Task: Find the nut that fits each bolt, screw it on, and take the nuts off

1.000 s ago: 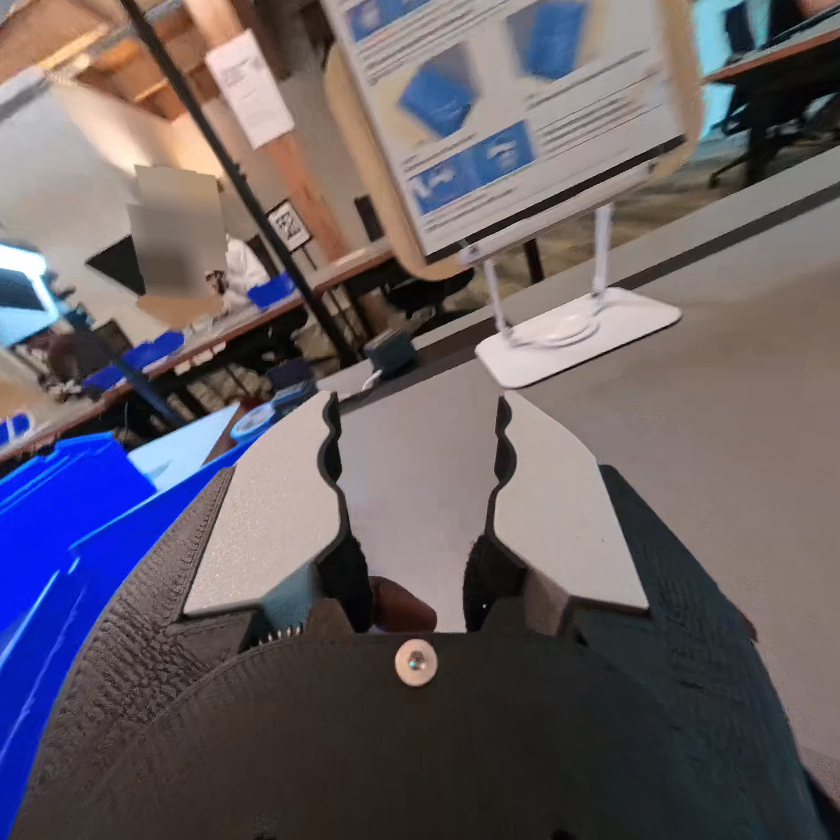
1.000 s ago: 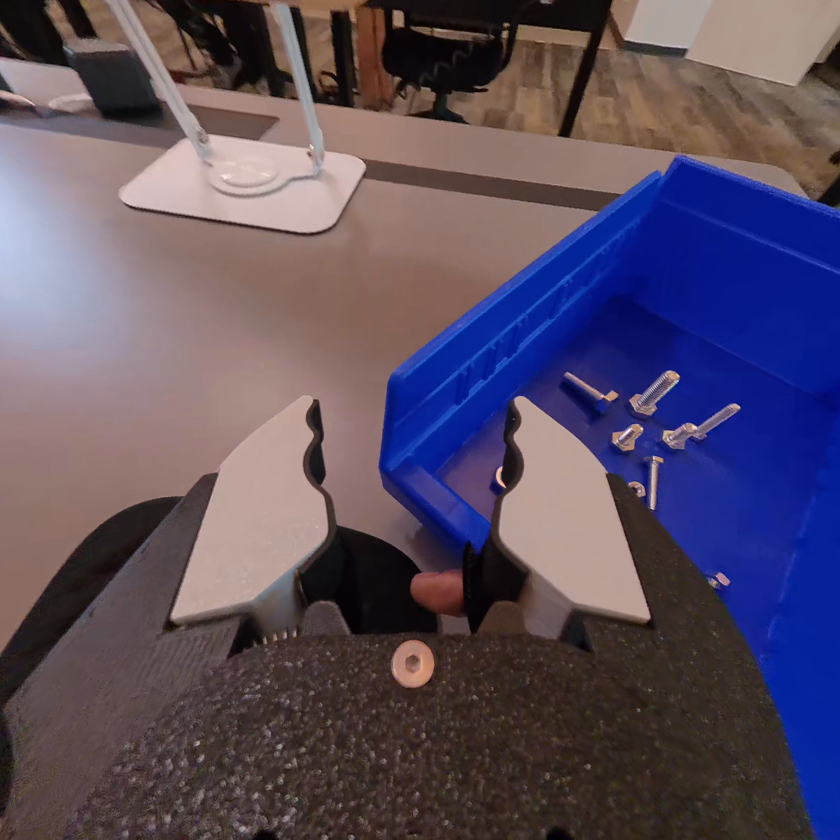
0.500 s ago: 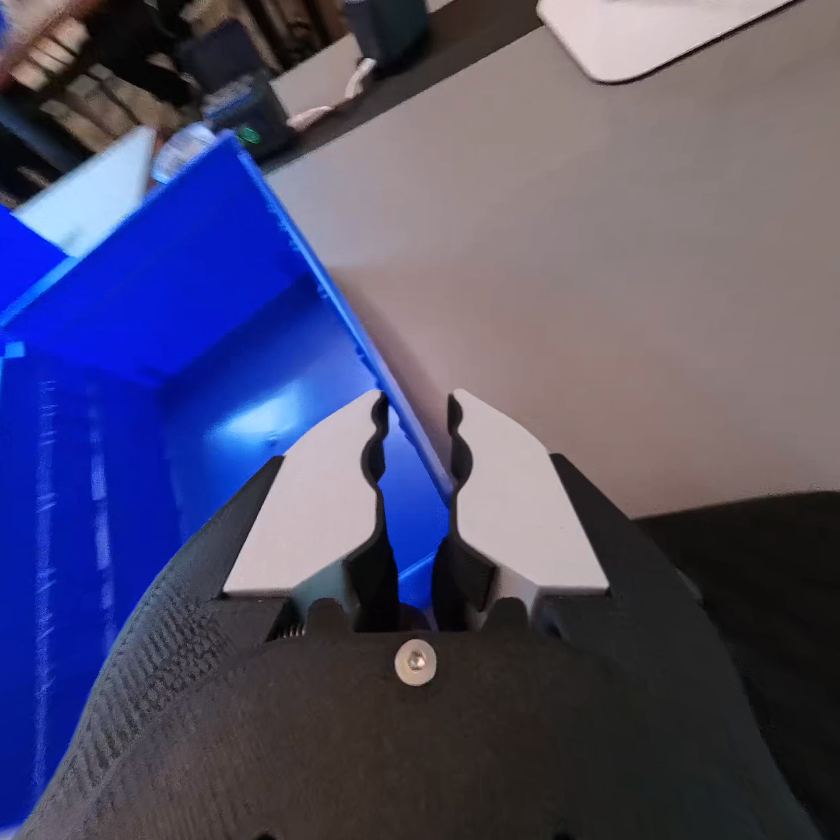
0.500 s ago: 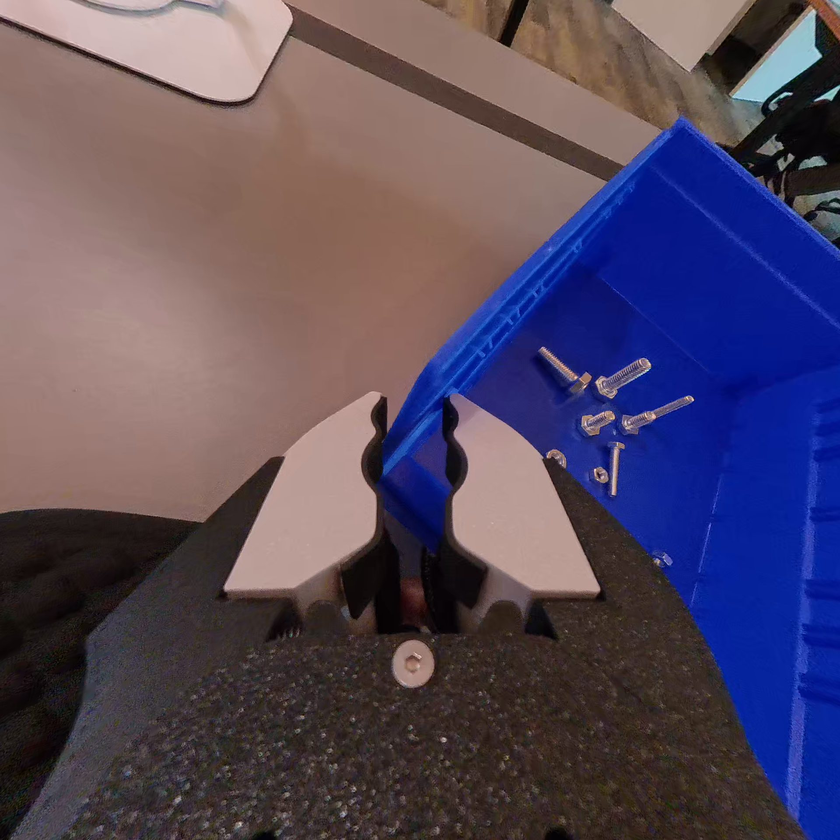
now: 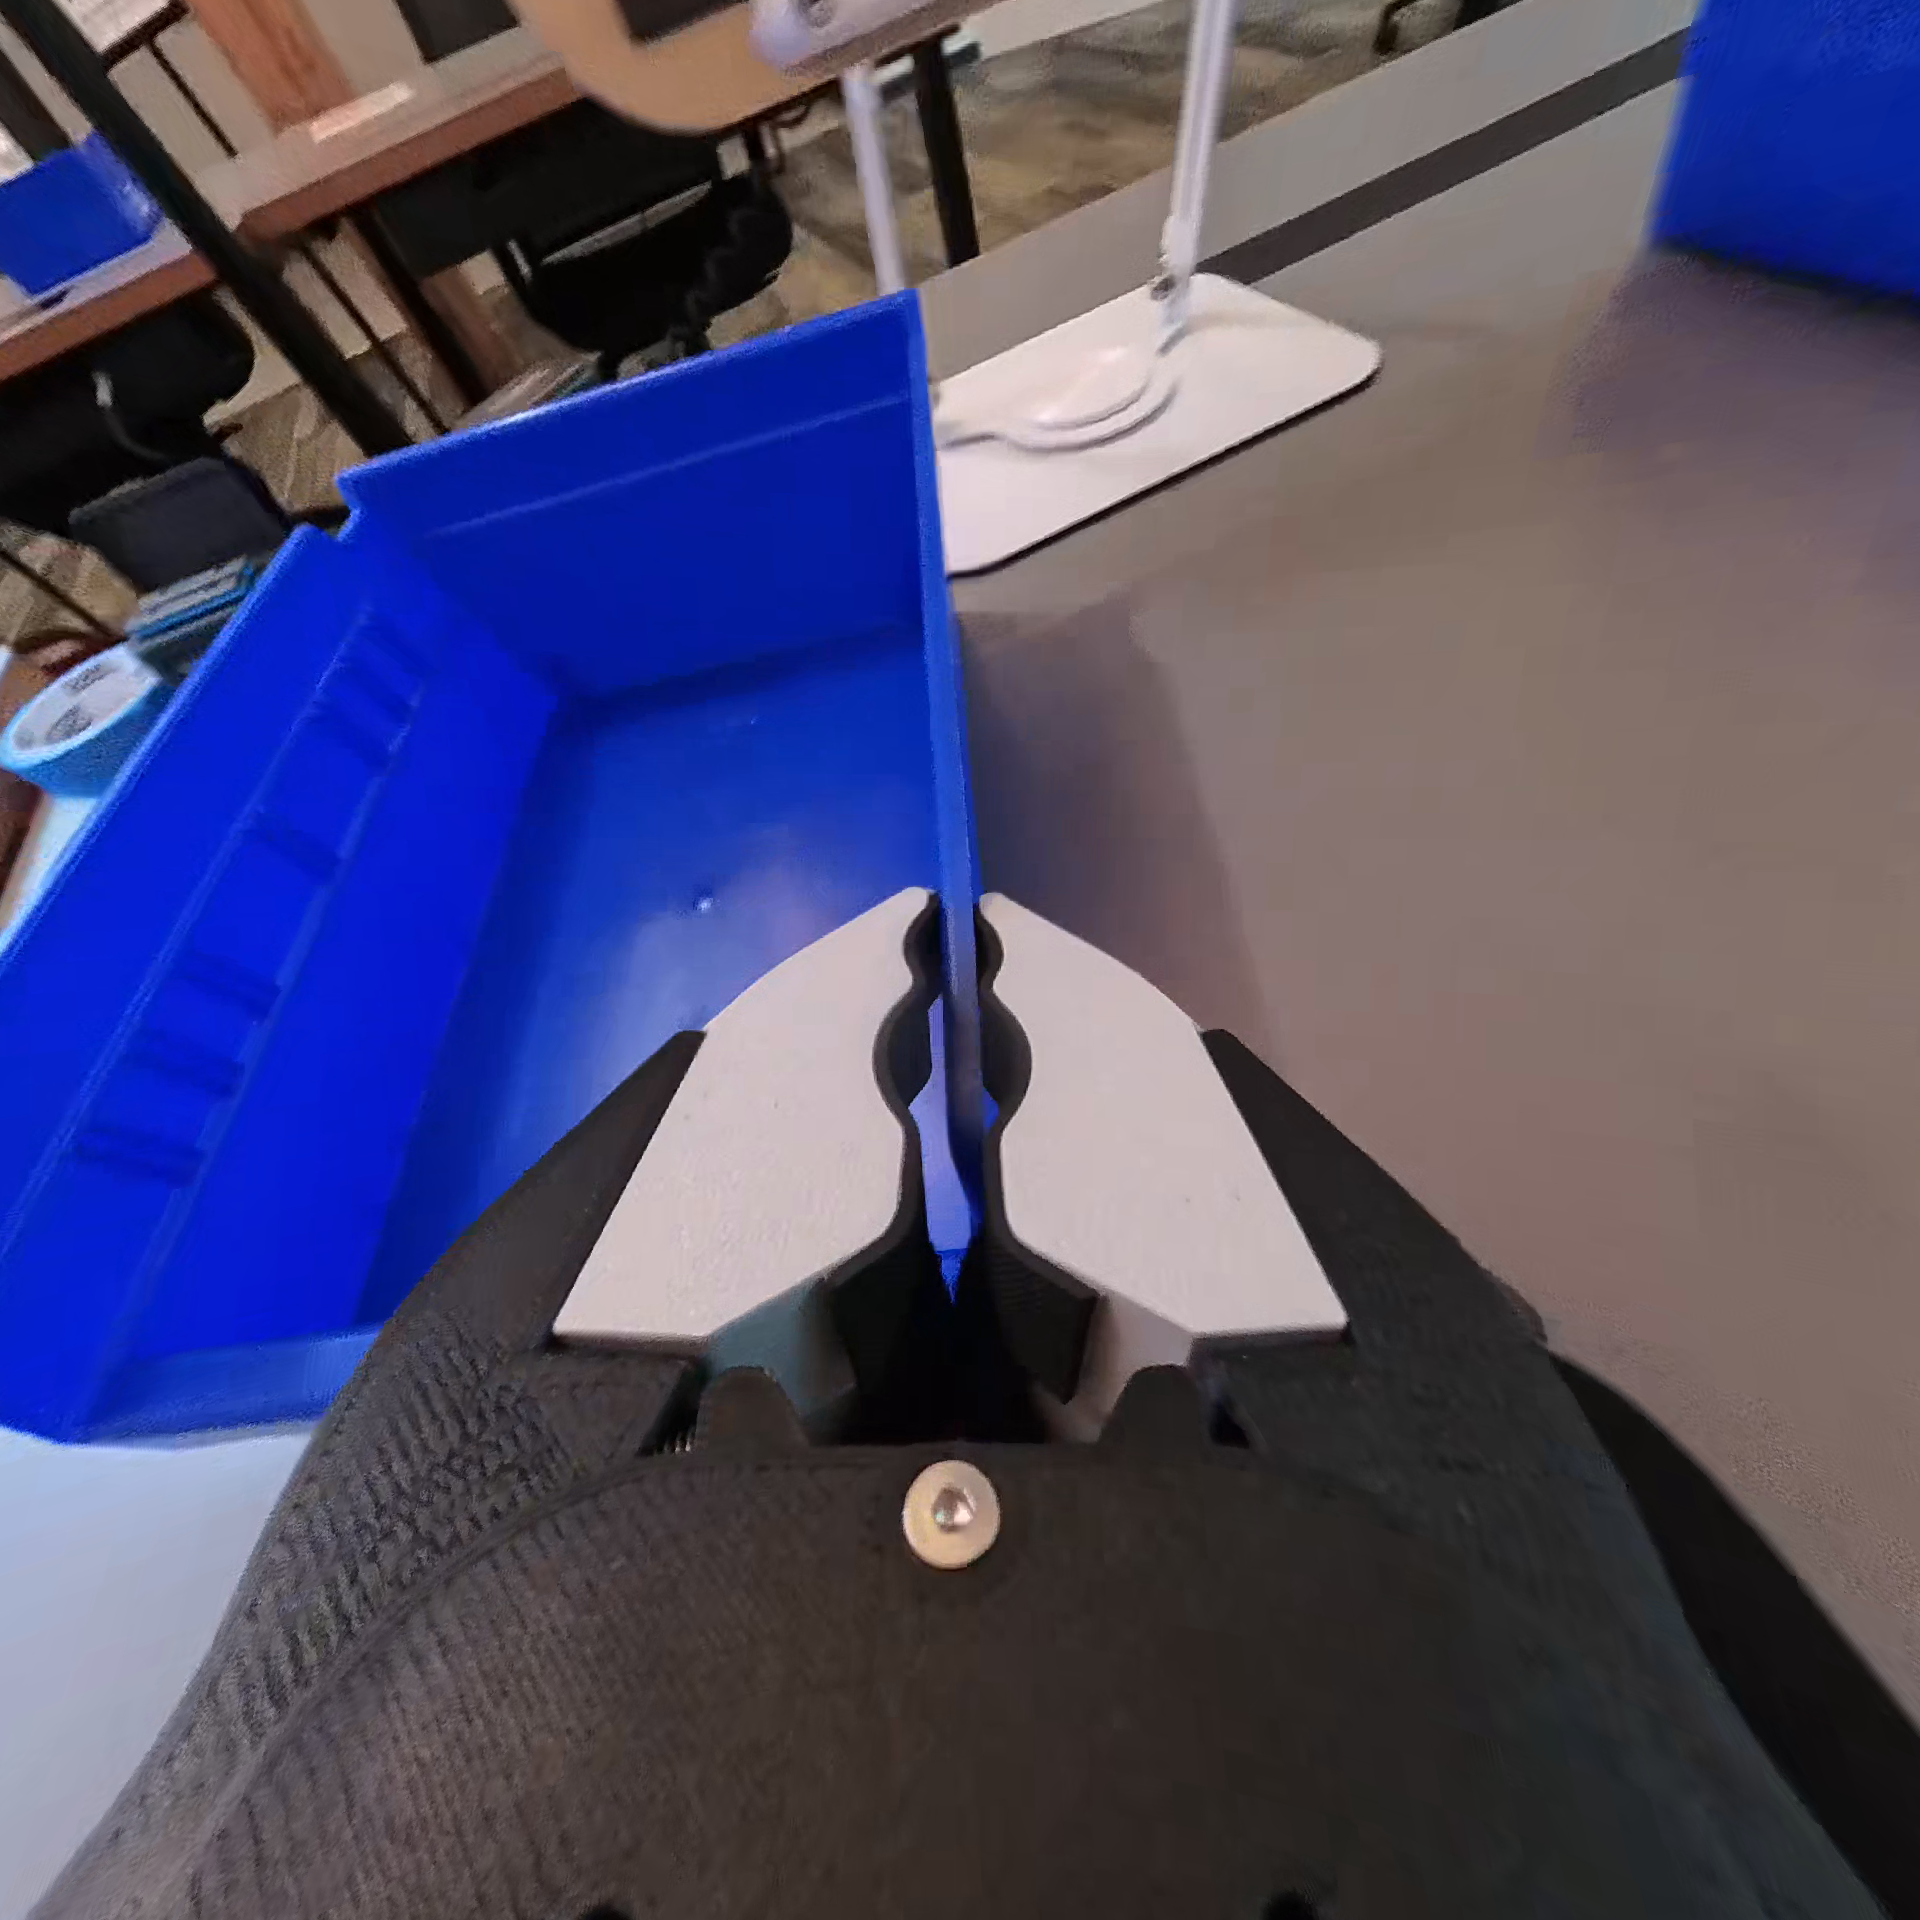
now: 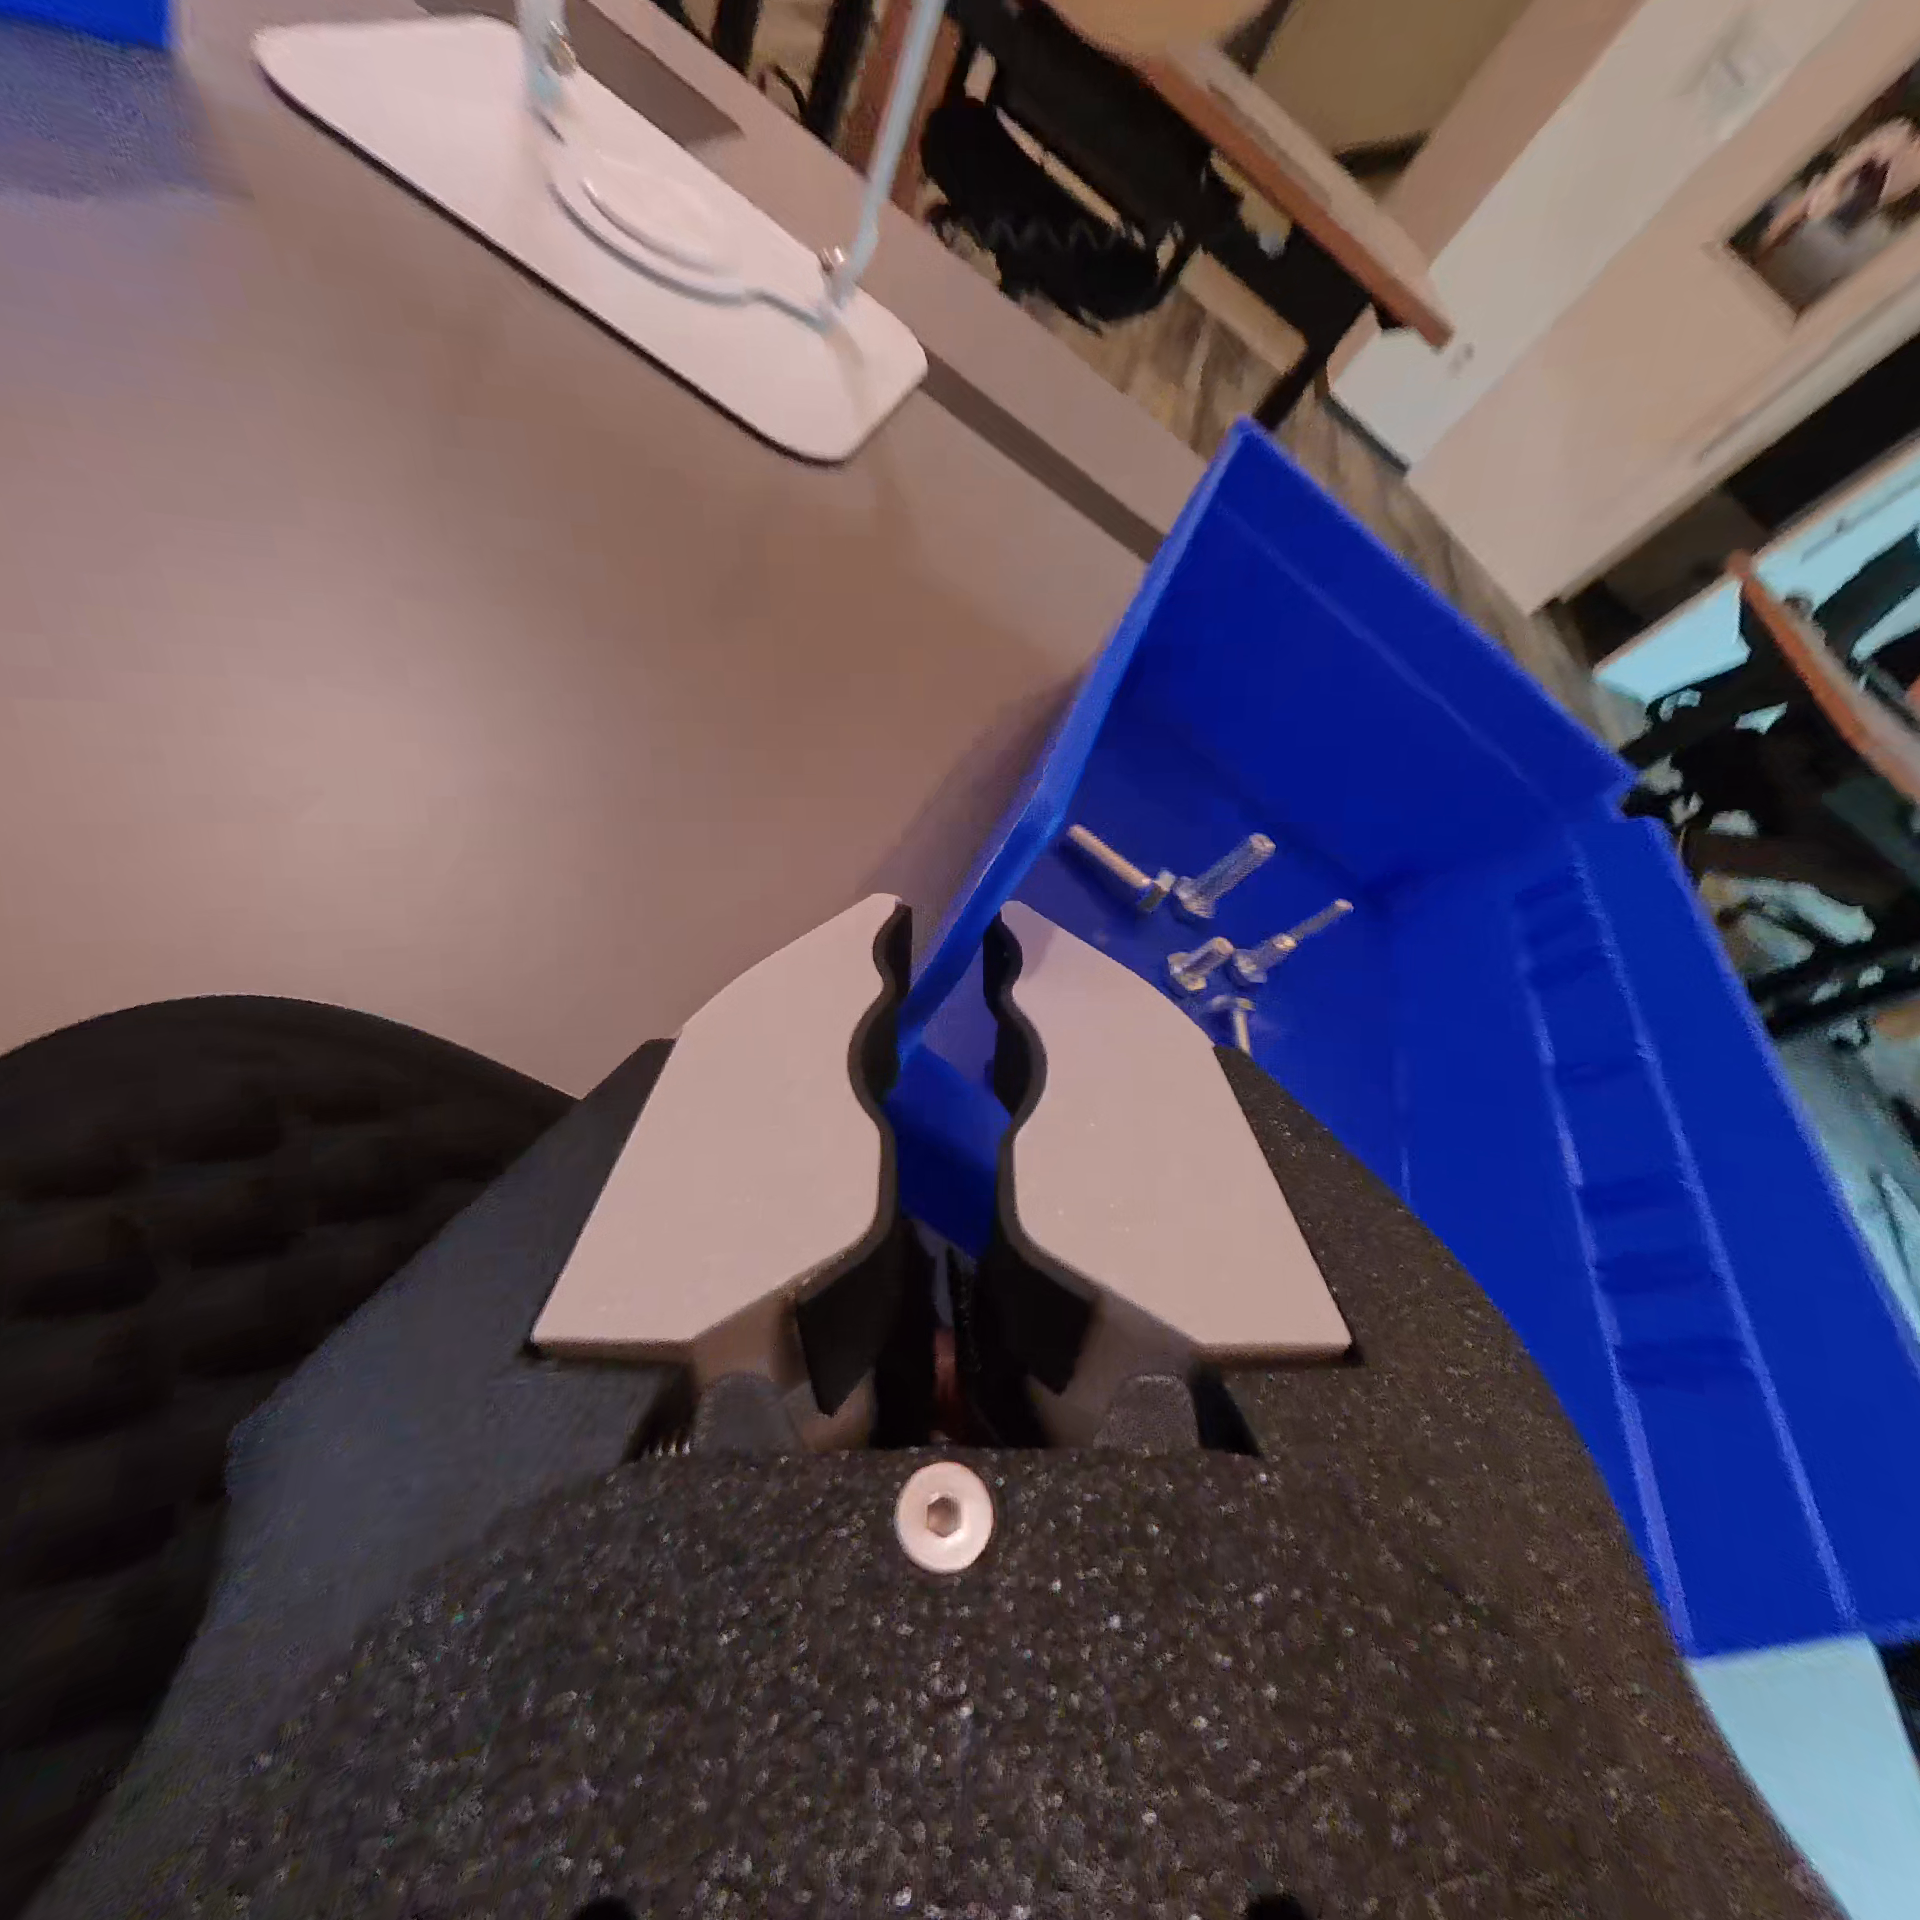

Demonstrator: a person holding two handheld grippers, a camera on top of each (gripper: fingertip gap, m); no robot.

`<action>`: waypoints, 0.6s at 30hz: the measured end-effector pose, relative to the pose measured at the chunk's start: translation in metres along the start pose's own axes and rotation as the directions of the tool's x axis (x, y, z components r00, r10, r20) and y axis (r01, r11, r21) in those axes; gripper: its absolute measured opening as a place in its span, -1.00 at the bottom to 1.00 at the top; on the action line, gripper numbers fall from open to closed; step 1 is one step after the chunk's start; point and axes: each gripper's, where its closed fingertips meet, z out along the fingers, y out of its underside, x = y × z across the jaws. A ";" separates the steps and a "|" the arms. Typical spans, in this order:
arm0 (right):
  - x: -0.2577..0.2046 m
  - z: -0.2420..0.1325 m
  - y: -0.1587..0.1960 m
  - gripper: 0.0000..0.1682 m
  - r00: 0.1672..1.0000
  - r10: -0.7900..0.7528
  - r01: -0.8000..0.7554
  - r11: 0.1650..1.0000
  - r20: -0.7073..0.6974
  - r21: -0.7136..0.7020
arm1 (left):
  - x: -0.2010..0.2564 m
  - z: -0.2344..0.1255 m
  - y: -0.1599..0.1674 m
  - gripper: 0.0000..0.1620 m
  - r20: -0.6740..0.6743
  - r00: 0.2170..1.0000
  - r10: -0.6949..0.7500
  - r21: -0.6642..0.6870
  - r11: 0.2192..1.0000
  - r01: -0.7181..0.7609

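Tools point(image 5: 956, 920) point(image 6: 948, 920) now clamped on blue bins point(image 5: 644, 582) point(image 6: 1351, 727), previously open

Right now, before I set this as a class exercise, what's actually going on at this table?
A person holds a pair of tongs in each hand, and each pair is clamped on the side wall of a blue bin. The left tongs grip the near end of the right wall of a bin that looks nearly empty. The right tongs grip the left wall of another bin with several bolts lying loose on its floor. No bolt or nut is picked up yet.
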 end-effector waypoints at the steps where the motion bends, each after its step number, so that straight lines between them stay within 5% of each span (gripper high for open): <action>1: -0.003 -0.002 -0.007 -0.85 1.000 -0.014 0.014 1.000 0.000 0.027 | 0.007 0.003 -0.003 -0.96 0.000 1.000 0.018 0.007 1.000 -0.018; 14: -0.112 -0.018 -0.089 -0.89 0.958 0.033 -0.107 0.963 0.285 0.247 | 0.055 0.014 -0.019 -0.92 -0.079 0.992 0.096 0.057 0.994 -0.091; 18: -0.144 -0.012 -0.091 -0.83 0.954 -0.059 -0.007 0.976 0.294 0.219 | 0.057 0.011 -0.027 -0.88 -0.085 0.992 0.095 0.110 0.990 -0.085</action>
